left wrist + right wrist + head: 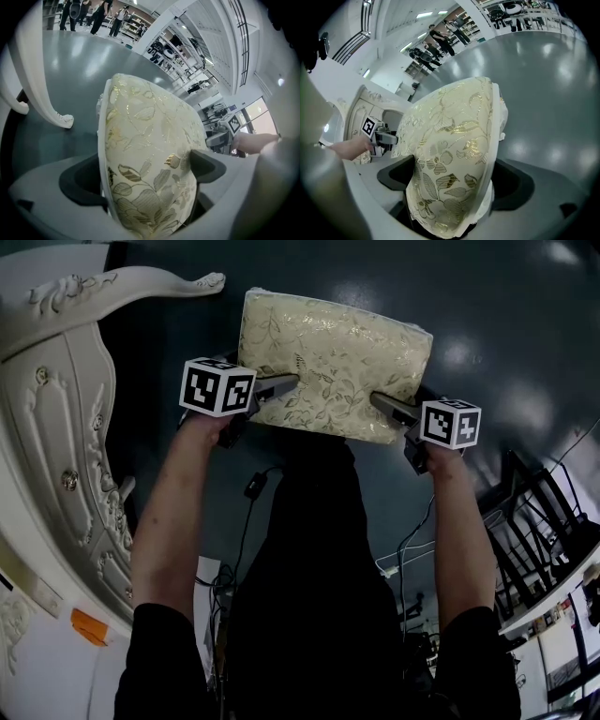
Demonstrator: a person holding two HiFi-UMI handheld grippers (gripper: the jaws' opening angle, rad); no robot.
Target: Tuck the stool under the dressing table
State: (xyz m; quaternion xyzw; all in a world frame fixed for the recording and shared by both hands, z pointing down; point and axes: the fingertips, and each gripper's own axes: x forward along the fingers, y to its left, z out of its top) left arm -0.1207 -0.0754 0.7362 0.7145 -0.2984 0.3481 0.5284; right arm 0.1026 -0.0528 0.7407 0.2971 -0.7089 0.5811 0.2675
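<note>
Here, the stool, a cream cushion seat of gold-flowered brocade [333, 362], lies in the upper centre of the head view, over the dark glossy grey floor [506, 315].

- The left gripper [281, 385] bites the cushion's near-left edge. In the left gripper view its two dark jaws are held apart by the padding, one pressed on each face of the seat [145, 140].
- The right gripper [389, 407] clamps the near-right edge the same way. In the right gripper view the seat [450, 140] is wedged between the jaws; the fabric bulges past them.
- The white carved dressing table with round knobs [66, 399] fills the left edge of the head view. Its curved scroll-footed leg [141, 282] runs along the upper left; the tip is just beside the seat's upper-left corner, not touching.
- The stool is beside the table, not under it.
- Black cables [248, 493] hang at lower centre; a black metal rack [534, 512] stands at lower right.
</note>
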